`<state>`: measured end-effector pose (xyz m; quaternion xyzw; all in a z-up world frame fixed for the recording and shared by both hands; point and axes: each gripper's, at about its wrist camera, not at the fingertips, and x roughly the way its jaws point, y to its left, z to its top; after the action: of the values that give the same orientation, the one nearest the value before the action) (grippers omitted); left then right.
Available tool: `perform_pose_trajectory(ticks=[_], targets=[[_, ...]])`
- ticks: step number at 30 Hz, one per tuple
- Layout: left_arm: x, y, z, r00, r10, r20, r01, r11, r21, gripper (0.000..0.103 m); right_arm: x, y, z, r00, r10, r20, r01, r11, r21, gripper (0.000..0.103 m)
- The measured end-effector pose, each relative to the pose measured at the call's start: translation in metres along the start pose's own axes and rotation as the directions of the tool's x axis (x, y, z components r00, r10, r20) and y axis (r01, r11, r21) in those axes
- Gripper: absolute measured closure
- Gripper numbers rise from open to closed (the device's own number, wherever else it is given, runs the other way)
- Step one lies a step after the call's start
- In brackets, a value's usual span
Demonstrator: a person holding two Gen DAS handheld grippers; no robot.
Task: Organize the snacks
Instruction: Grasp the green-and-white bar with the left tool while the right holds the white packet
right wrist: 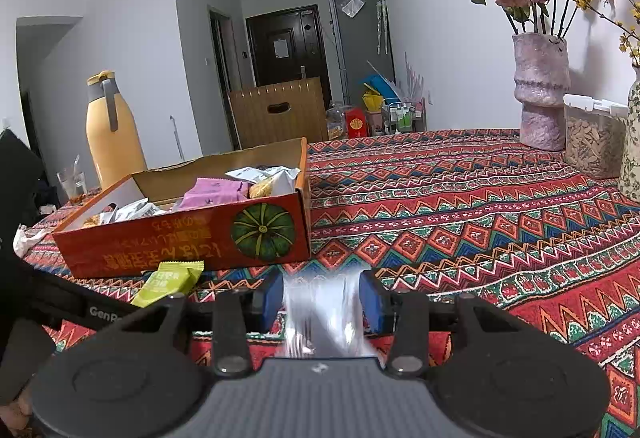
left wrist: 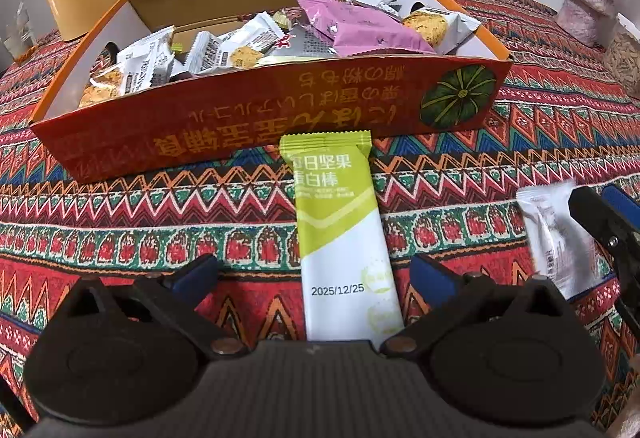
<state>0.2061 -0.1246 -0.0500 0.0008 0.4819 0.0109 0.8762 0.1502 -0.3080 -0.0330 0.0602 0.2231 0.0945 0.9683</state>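
1. Here, the left tongs [left wrist: 314, 274] stand wide apart, low over the patterned surface [left wrist: 160, 222], with one blue pad at 9 o'clock and the other at 3 o'clock of a green-and-white snack bar [left wrist: 340, 234]; neither pad touches it.
2. The snack bar lies flat on the cloth, lengthwise between the pads, and its green end at 12 o'clock reaches the front wall of the orange box [left wrist: 248, 113], touching or just short of it.
3. The box sits on the surface at 12 o'clock of both tongs; it is open on top and holds many small packets, among them a pink packet [left wrist: 360, 25] toward its 2 o'clock side and white packets [left wrist: 148, 61] toward 10 o'clock.
4. The right tongs [right wrist: 322, 296] are closed to a narrow gap on a white wrapper [right wrist: 320, 310], which is blurred; both blue pads press its sides.
5. In the left wrist view that white wrapper shows at 3 o'clock of the snack bar, apart from it, held by the right tongs.
6. A yellow jug [right wrist: 114, 133] stands at 10 o'clock beyond the box, and a pink vase [right wrist: 542, 93] with dried roses stands at 2 o'clock, well apart from the box.
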Motion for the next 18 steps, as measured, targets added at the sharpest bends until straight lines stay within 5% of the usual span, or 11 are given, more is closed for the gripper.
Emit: perform_pose_trajectory(ticks=[8, 10, 14, 18], targets=[[0.0, -0.001, 0.0, 1.0, -0.013, 0.005, 0.013, 1.0, 0.019, 0.001, 0.005, 0.002, -0.001, 1.0, -0.018, -0.026, 0.017, 1.0, -0.012, 0.06], [-0.003, -0.001, -0.002, 1.0, -0.017, 0.018, 0.016, 0.999, 0.028, 0.01, 0.008, 0.002, -0.001, 0.998, -0.026, -0.051, 0.026, 1.0, -0.016, 0.047], [-0.015, -0.001, -0.003, 0.997, -0.05, 0.057, 0.047, 0.998, 0.045, 0.062, 0.022, 0.004, -0.004, 0.987, -0.052, -0.155, 0.047, 0.998, -0.037, 0.041], [-0.018, 0.002, -0.005, 0.996, -0.058, 0.069, 0.055, 0.997, 0.049, 0.063, 0.03, 0.008, -0.007, 0.976, -0.077, -0.204, 0.064, 0.995, -0.07, 0.045]])
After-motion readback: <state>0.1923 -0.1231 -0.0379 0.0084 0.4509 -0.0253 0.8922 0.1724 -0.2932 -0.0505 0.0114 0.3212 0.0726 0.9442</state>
